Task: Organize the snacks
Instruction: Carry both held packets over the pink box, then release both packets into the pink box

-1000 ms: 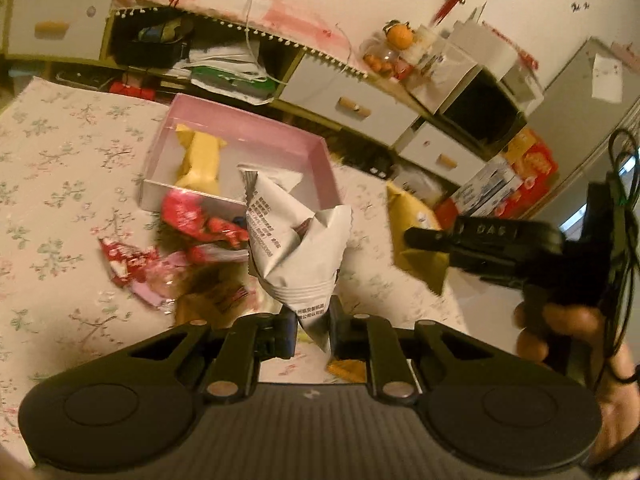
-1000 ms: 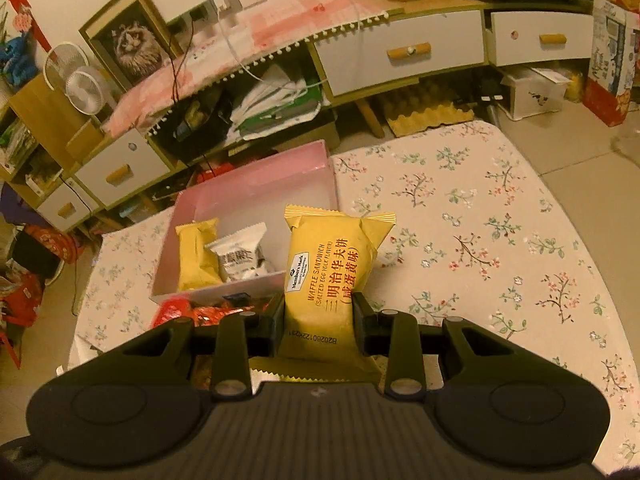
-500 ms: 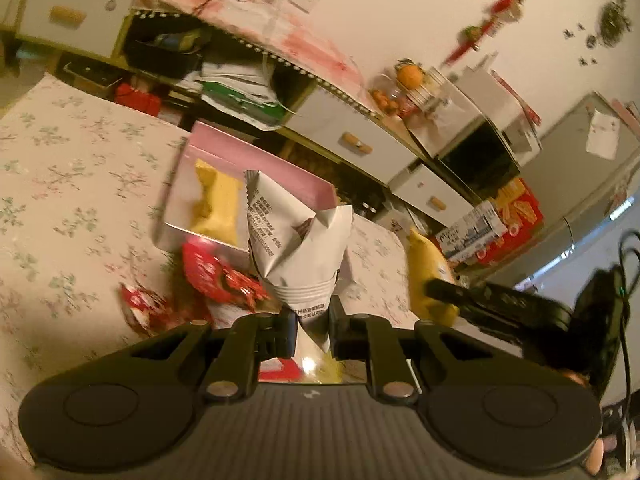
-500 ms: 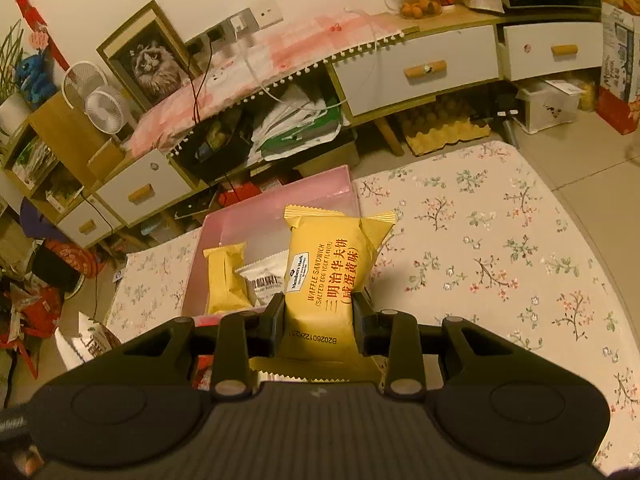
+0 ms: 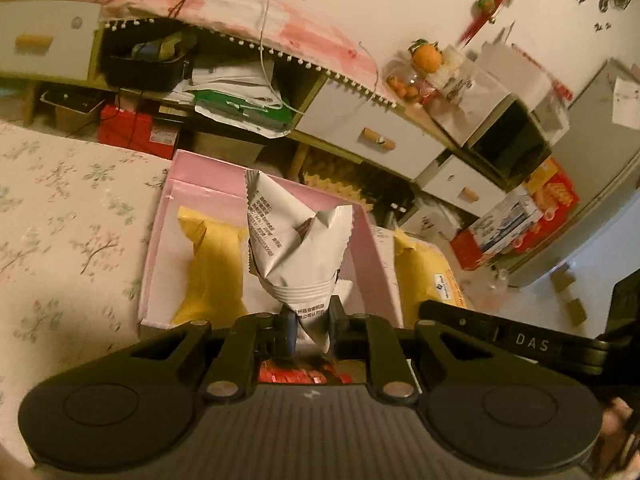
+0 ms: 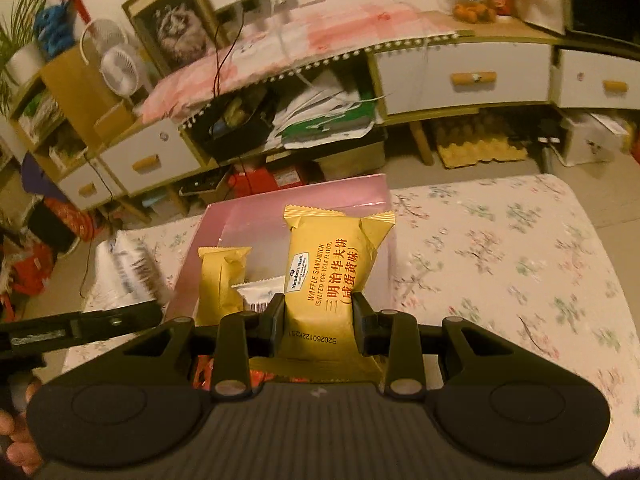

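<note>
The left tool pinches a crumpled white snack packet above the pink box, hiding part of its contents. The right tool grips a yellow waffle sandwich pack there too; red wrappers below are mostly hidden.

A crumpled grey-white snack packet stands upright, pinched at its bottom seal. A yellow waffle sandwich pack is likewise upright. Both hang over the open pink box, where a yellow packet and a white packet lie, at the floral table's far edge.
</note>
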{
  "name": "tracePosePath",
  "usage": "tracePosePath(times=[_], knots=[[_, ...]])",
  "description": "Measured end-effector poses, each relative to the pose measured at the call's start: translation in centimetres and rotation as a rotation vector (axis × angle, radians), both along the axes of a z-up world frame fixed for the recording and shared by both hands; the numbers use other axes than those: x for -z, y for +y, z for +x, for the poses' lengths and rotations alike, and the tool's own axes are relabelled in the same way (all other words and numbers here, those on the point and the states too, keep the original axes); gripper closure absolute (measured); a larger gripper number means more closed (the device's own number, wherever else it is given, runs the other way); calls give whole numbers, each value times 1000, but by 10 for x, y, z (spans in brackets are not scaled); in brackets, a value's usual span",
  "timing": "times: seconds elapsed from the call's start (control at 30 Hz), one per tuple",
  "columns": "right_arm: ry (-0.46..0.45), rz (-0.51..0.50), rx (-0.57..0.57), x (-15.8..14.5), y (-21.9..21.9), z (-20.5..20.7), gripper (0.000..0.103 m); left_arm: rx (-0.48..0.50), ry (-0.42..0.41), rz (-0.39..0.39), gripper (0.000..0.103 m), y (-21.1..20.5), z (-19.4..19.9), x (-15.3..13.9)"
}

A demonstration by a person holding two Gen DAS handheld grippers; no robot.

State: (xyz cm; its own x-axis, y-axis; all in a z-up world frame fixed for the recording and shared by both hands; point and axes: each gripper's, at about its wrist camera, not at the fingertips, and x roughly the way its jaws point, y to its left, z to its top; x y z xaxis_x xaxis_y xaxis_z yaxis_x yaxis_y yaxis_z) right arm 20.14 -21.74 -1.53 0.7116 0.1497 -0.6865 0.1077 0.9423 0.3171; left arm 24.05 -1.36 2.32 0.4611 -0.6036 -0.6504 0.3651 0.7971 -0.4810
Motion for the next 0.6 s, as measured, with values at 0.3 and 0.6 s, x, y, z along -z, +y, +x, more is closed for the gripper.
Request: tracePosePath(times=[0.3, 0.6], knots=[[43, -10, -2, 21, 5, 31, 72, 29, -7, 77, 84, -19, 28, 30], [-11, 22, 35, 11, -1, 22, 67, 37, -52, 80, 75, -7, 28, 20]])
